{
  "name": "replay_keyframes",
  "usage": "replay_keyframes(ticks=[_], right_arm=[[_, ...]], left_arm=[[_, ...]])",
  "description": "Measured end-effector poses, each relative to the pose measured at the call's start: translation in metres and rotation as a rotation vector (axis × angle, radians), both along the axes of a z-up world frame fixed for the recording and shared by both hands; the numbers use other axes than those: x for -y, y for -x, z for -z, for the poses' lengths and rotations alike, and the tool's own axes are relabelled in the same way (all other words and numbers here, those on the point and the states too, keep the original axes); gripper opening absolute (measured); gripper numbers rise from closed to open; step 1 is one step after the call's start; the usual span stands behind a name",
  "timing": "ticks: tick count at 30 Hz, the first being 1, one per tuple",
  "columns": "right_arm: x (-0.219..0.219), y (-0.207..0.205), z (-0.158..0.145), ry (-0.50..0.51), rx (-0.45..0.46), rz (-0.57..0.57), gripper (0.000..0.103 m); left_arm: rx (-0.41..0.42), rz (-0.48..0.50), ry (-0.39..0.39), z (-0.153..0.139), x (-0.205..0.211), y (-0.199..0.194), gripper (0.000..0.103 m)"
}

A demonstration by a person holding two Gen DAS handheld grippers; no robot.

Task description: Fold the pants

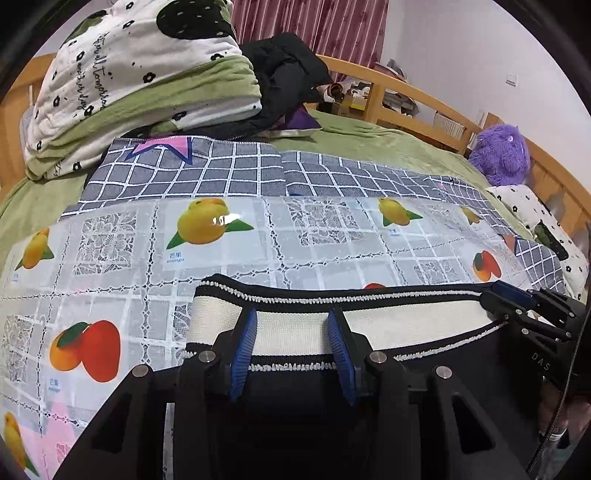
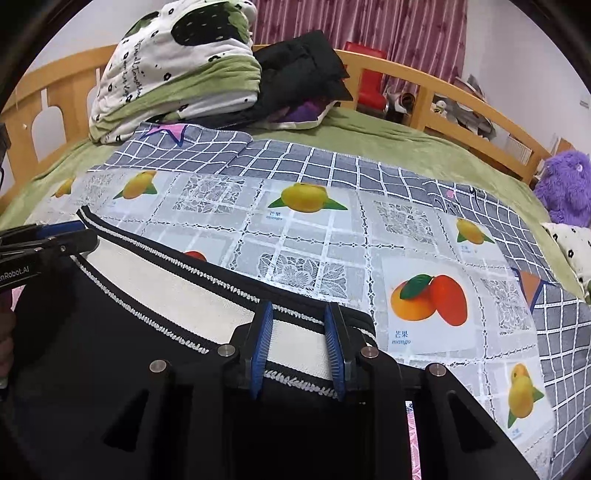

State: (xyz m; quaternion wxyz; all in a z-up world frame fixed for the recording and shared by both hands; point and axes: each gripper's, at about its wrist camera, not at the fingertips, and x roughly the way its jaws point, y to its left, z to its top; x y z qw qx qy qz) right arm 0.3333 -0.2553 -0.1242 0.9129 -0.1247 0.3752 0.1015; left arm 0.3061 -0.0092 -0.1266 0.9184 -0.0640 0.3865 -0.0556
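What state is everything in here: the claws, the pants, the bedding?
Pants: waistband spread flat on the fruit-print sheet.
Left claw: open, waistband between its pads.
Right claw: waistband between its pads, grip unclear.
Quilt: folded, piled up.
Black jacket: crumpled heap.
Curtain: drawn shut.

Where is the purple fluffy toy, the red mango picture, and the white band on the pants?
Purple fluffy toy (image 1: 500,155): left wrist view, middle of its furry body.
Red mango picture (image 2: 430,299): right wrist view, where the orange and red fruits meet.
White band on the pants (image 1: 291,328): left wrist view, cream stripe between the claw's blue pads.
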Motion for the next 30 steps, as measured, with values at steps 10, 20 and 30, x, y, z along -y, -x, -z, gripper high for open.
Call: replay_keyframes(ticks=[10,20,30], right_arm=[[0.000,0.002,0.001,-0.004,0.013,0.006,0.026],[0.022,0.018,-0.027,-0.041,0.046,0.017,0.027],[0.039,0.029,-0.017,-0.074,-0.053,0.075,0.027]], left_arm=[[0.009,-0.002,-0.012,0.001,0.004,0.002,0.038],[0.022,-0.017,-0.043,-0.010,-0.016,0.022,0.038],[-0.119,0.122,-0.041,0.002,-0.008,0.059,0.038]])
